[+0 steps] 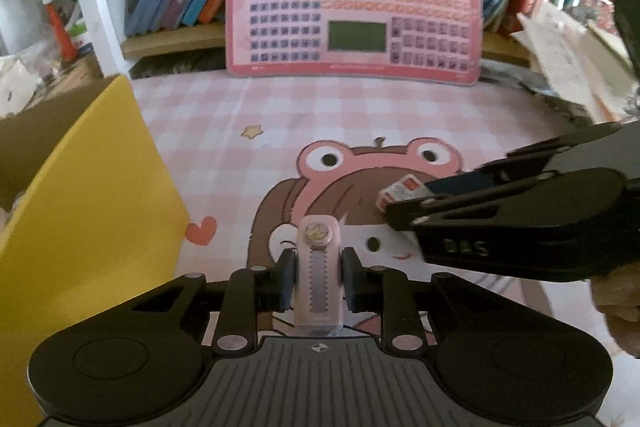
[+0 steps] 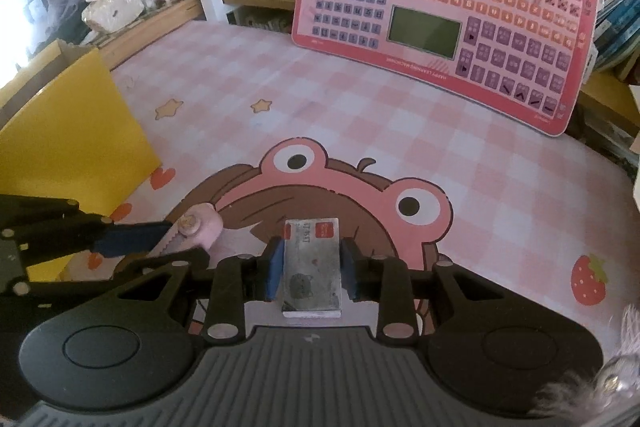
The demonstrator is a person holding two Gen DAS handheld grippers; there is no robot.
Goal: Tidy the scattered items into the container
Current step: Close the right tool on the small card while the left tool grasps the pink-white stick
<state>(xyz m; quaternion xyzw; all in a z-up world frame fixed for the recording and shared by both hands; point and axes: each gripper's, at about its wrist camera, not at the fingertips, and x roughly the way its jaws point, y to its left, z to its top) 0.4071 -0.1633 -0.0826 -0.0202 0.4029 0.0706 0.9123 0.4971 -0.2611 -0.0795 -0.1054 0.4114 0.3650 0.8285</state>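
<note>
Scattered items are being gathered two at a time: the left gripper (image 1: pixel 319 281), low centre, is clamping a pink utility knife (image 1: pixel 319 267), while the right gripper (image 2: pixel 311 269) is pinching a worn eraser (image 2: pixel 312 269). The yellow container (image 1: pixel 92 195) is waiting at the frame's left.

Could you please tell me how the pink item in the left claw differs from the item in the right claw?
The pink utility knife is narrow, round-ended, with a toothed slider strip; the eraser is wider, a flat grey-white block with red labels at its far end. The knife sits nearer the yellow box; the eraser is farther from it. Both are clamped lengthwise, one in the left claw, one in the right claw.
</note>
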